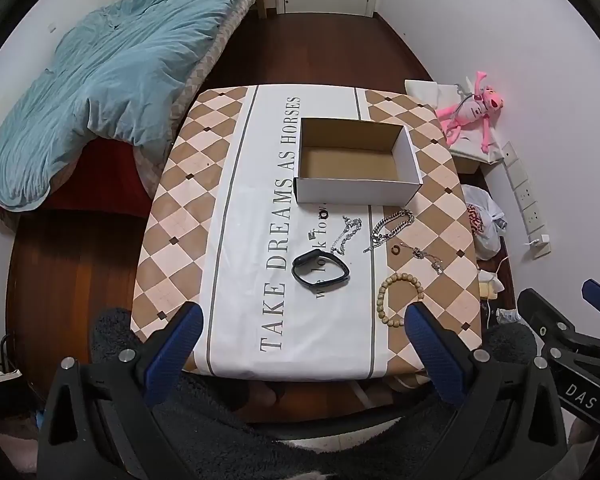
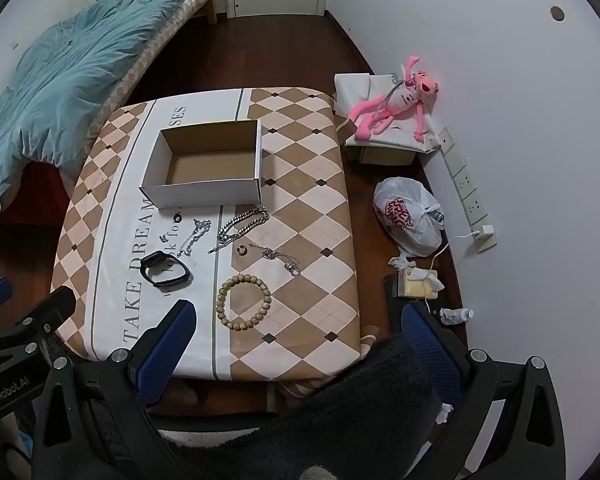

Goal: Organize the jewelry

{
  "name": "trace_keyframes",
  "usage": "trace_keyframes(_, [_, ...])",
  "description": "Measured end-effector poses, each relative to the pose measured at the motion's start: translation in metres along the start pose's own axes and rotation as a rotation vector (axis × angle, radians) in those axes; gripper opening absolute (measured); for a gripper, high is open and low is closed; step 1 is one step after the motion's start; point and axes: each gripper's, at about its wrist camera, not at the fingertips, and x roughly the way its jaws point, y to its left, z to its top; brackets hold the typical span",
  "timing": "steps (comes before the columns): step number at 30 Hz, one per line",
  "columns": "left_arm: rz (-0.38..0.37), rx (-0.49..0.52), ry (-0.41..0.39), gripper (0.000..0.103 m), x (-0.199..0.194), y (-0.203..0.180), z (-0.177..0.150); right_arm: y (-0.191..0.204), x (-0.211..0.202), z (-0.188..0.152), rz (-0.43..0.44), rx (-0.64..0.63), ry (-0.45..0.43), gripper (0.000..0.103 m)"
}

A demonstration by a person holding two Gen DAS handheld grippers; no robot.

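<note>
On a small desk (image 1: 260,320) covered with a diamond-patterned cloth, an open cardboard box (image 1: 356,160) stands empty at the far side. The jewelry lies loose on the cloth just in front of it. There is a black wristband (image 1: 320,274), a wooden bead bracelet (image 2: 244,302), a chunky silver chain (image 2: 244,220), a thinner silver chain (image 2: 198,234), a tangled pendant necklace (image 2: 280,260), a small ring (image 2: 242,250), a dark ring (image 1: 324,213) touching the box's front wall and a tiny clasp-like piece (image 1: 312,235).

The left claw (image 1: 304,332) and the right claw (image 2: 296,332) both hang above the near edge of the desk, angled steeply down, jaws spread fully wide and holding nothing. None of the pieces lies between either pair of jaws.

The risks seem to lie in the pieces themselves. The chains lie close together and could snag one another, so lifting one might drag a neighbour off the cloth. The rings and the clasp are flat and small, so wide pads may slide over them or flick them to the floor. The light box could shift if nudged.

The bead bracelet lies nearest, just beyond the right claw's left finger. The wristband sits ahead of the left claw, near centre. The chains and the box lie farther off.
</note>
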Motion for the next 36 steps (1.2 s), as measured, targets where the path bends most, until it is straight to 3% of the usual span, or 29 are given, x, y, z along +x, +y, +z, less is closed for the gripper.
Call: trace_keyframes(36, [0.0, 0.0, -0.027, 0.103, -0.013, 0.003, 0.009, 0.002, -0.01, 0.002, -0.006, 0.005, -0.008, 0.103])
